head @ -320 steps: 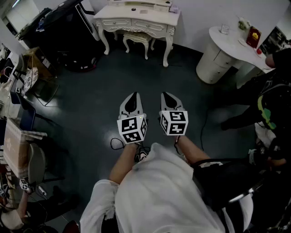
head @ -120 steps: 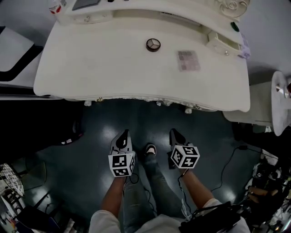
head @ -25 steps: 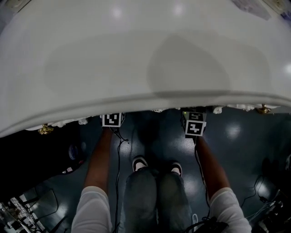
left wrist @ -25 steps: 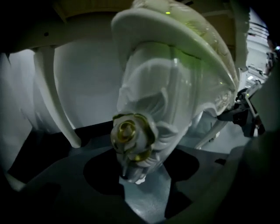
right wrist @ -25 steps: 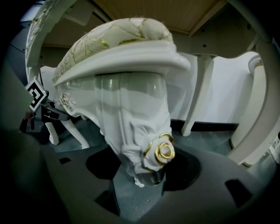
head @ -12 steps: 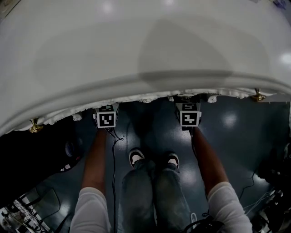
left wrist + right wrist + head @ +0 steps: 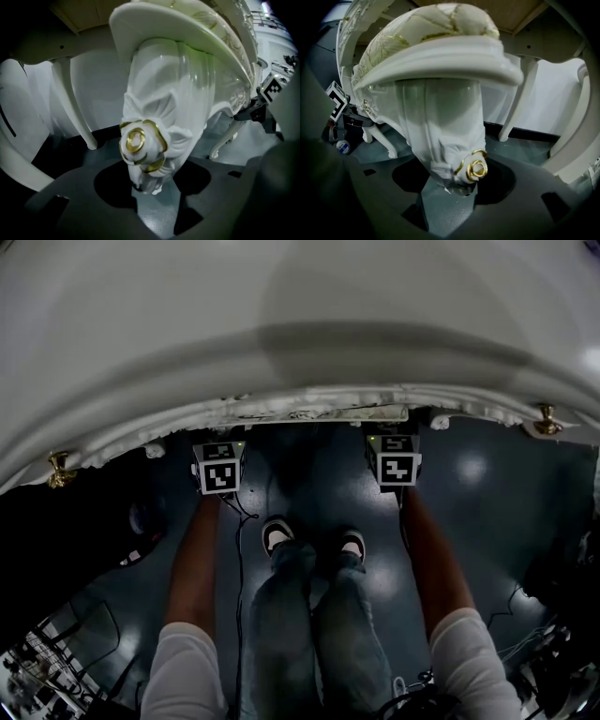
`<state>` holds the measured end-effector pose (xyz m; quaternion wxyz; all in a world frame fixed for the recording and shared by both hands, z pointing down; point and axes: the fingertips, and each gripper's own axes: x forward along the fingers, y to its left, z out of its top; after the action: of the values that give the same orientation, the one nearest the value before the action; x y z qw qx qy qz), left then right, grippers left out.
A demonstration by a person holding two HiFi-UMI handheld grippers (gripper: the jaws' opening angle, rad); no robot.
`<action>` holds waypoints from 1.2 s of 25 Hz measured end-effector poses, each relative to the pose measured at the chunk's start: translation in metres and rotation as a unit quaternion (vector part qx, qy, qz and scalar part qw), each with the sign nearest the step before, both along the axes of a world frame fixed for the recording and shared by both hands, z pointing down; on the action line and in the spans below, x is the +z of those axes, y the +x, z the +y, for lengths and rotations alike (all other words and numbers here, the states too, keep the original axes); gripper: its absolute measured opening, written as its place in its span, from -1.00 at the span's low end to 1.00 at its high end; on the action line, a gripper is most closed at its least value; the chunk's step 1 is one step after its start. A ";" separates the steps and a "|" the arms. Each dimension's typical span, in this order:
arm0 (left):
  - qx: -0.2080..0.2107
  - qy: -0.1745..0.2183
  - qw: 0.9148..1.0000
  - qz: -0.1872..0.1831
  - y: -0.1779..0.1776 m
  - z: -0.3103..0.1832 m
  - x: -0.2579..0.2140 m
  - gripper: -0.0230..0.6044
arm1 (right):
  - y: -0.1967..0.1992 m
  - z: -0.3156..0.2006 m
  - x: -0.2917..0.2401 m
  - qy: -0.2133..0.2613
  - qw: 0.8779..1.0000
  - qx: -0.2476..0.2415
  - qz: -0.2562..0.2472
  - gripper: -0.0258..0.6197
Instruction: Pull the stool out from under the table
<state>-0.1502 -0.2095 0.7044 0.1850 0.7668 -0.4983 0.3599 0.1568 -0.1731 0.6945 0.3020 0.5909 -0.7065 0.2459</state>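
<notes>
Left gripper [image 7: 218, 468] and right gripper [image 7: 394, 460] reach under the glossy white table [image 7: 281, 324] in the head view, with only their marker cubes showing.

In the left gripper view, the jaws have just closed and clamp a gold-rosetted leg [image 7: 140, 145] of the white carved stool [image 7: 159, 33], which stands ahead of them beneath the table.

In the right gripper view, the jaws clamp the opposite leg [image 7: 454, 140].

The likely risks are the pads slipping on the curved lacquer, or an uneven pull skewing the stool into a slim table leg [image 7: 518, 101].

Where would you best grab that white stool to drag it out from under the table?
Probably grip the stool by its two front legs, at the carved knees just under the seat rim, coming from the front. They look narrow enough to clamp and face out from under the table.
</notes>
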 end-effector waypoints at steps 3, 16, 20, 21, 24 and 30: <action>-0.006 0.002 1.000 0.011 0.002 0.006 0.002 -0.19 | 0.000 0.005 0.002 -0.007 1.000 -0.008 0.004 -0.08; -0.025 -0.030 0.999 -0.012 -0.004 0.063 0.007 -0.19 | 0.000 0.043 -0.009 -0.005 1.000 -0.030 0.001 -0.09; -0.035 -0.043 0.998 -0.023 -0.008 0.091 0.015 -0.19 | -0.008 0.067 0.007 -0.018 0.999 -0.038 -0.014 -0.08; -0.036 -0.046 0.998 -0.023 -0.007 0.095 0.013 -0.19 | -0.007 0.070 0.007 -0.024 0.999 -0.042 -0.009 -0.08; -0.044 -0.054 0.997 -0.018 -0.007 0.105 0.013 -0.19 | 0.002 0.079 0.008 -0.043 0.997 -0.056 0.018 -0.08; -0.057 -0.050 0.997 -0.021 -0.007 0.120 0.009 -0.19 | 0.004 0.089 0.010 -0.058 0.995 -0.074 0.025 -0.08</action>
<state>-0.1572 -0.0890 0.7135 0.2325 0.7193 -0.5264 0.3893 0.1603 -0.0846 0.7041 0.3705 0.5248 -0.7249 0.2487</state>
